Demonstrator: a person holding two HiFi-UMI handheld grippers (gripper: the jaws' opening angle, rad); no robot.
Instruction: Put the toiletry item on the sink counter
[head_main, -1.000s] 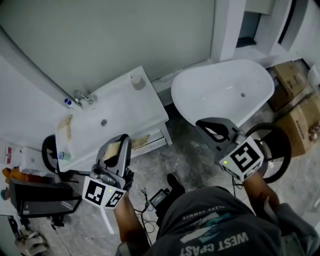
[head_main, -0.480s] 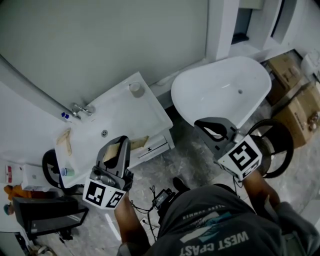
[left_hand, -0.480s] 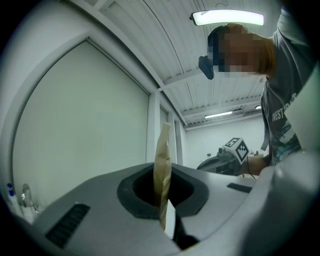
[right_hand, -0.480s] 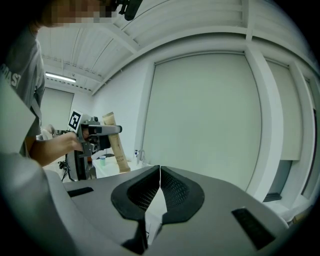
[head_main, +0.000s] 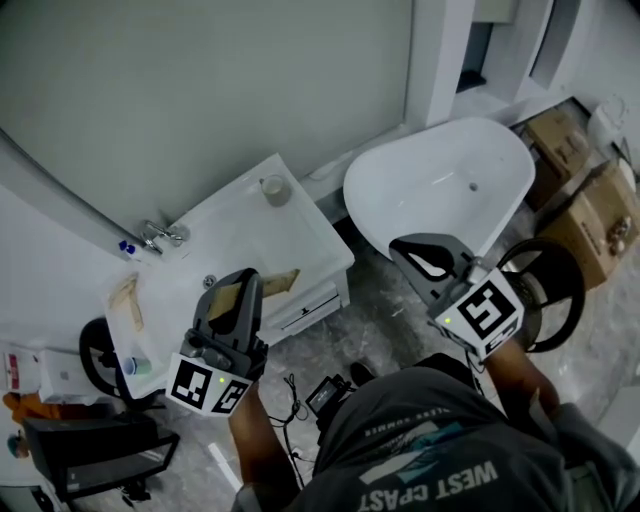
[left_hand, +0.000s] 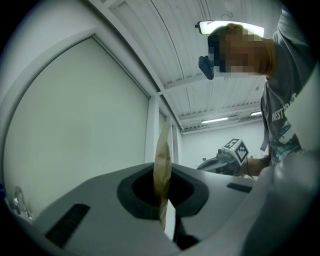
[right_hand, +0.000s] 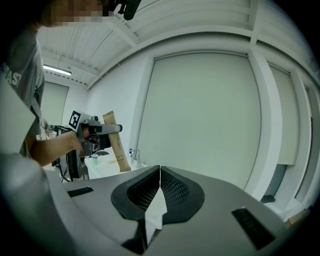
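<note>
Two grippers are showing in my head view. My left gripper (head_main: 243, 288) is pinching the brown paper toiletry packet (left_hand: 162, 165) edge-on between its jaws. I am holding that packet upright in the air at the front edge of the white sink counter (head_main: 290, 235), not resting on it. My right gripper (right_hand: 159, 175) is hanging near the white bathtub (head_main: 440, 180), its jaws pressed together on nothing.
</note>
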